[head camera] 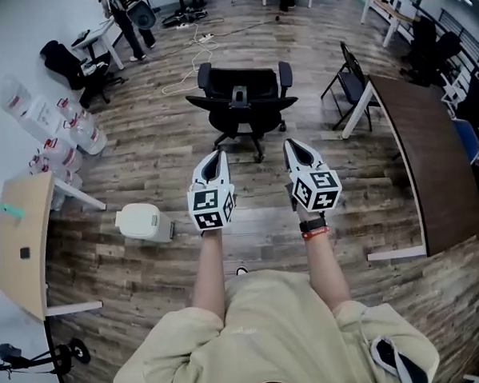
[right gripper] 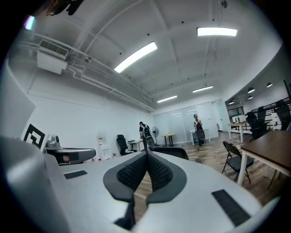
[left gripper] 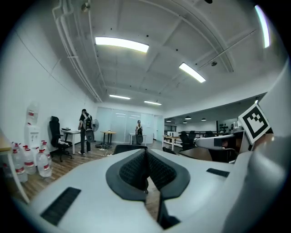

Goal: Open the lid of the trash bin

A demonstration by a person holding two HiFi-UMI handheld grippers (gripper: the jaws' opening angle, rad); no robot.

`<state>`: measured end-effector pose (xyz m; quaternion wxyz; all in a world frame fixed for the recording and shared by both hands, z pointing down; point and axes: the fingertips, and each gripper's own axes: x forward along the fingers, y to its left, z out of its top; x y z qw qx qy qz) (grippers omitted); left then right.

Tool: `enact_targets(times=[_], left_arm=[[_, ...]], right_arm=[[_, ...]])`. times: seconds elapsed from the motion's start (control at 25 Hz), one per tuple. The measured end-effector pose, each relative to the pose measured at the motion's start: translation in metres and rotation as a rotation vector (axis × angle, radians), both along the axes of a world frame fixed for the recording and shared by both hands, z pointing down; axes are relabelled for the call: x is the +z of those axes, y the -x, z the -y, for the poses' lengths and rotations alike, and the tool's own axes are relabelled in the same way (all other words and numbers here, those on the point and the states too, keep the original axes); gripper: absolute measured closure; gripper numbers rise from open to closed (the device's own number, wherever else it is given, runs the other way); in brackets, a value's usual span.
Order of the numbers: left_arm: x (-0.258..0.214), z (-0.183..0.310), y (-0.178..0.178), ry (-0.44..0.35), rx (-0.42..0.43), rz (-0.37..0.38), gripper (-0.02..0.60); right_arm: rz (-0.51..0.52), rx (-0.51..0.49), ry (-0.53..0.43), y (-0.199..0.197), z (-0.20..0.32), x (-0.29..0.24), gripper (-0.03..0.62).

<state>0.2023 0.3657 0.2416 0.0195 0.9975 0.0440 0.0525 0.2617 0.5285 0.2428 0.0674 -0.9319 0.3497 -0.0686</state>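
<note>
Bin: a small white boxy plastic trash bin (head camera: 144, 223) with rounded corners stood on the wood-plank floor (head camera: 250, 234), its lid lying flat and closed.
Bin's place: to the left of the left tongs and lower, just beside the white leg of a pale wooden table (head camera: 21, 238) at the floor's left edge.
Left tongs (head camera: 216, 156): clenched, the ribbed black pads meeting at the tips with nothing between them (left gripper: 146, 152); held in the air, apart from the bin.
Right tongs (head camera: 295, 146): likewise clenched and empty (right gripper: 147, 154), level with the left.
Open room: bare planks lay between the bin and the person's feet.
Ahead: a black wheeled office chair (head camera: 243, 98) stood beyond both tongs.
Right edge: a long dark brown table (head camera: 430, 161) on white legs.
Left wall: clear water bottles (head camera: 56, 128) clustered behind the bin.
</note>
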Motion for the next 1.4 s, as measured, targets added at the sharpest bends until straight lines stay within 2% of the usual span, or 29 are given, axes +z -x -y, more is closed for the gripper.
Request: enact_targets(times=[0.24,0.44,0.6,0.8,1.04,1.16,1.4], left_arm=[[0.008,0.124,0.047,-0.062,-0.223,0.025,0.557],[0.017,0.208,0.086,-0.058,-0.353,0.041,0.558],[0.018,0.27,0.137,-0.023,-0.456,0.032,0.557],[0.017,0.328,0.193,0.001,-0.592,0.022,0.557],[0.023,0.384,0.197,0.026,-0.757,-0.005,0.557],[0.025,0.397,0.19,0.031,-0.855,-0.017,0.557],[0.043,0.407,0.179,0.066,-0.99,-0.02,0.558]], right_arm=[[0.001,-0.174,-0.011,0.024,0.135,0.004,0.579],[0.005,-0.342,-0.006,0.05,0.242,0.014,0.58],[0.005,-0.487,0.005,0.096,0.33,0.015,0.585],[-0.056,-0.627,0.09,0.142,0.412,0.009,0.585],[-0.06,-0.881,0.053,0.143,0.495,0.016,0.579],[-0.07,-0.971,0.04,0.134,0.521,0.019,0.578],[-0.006,-1.233,0.06,0.133,0.557,0.045,0.579]])
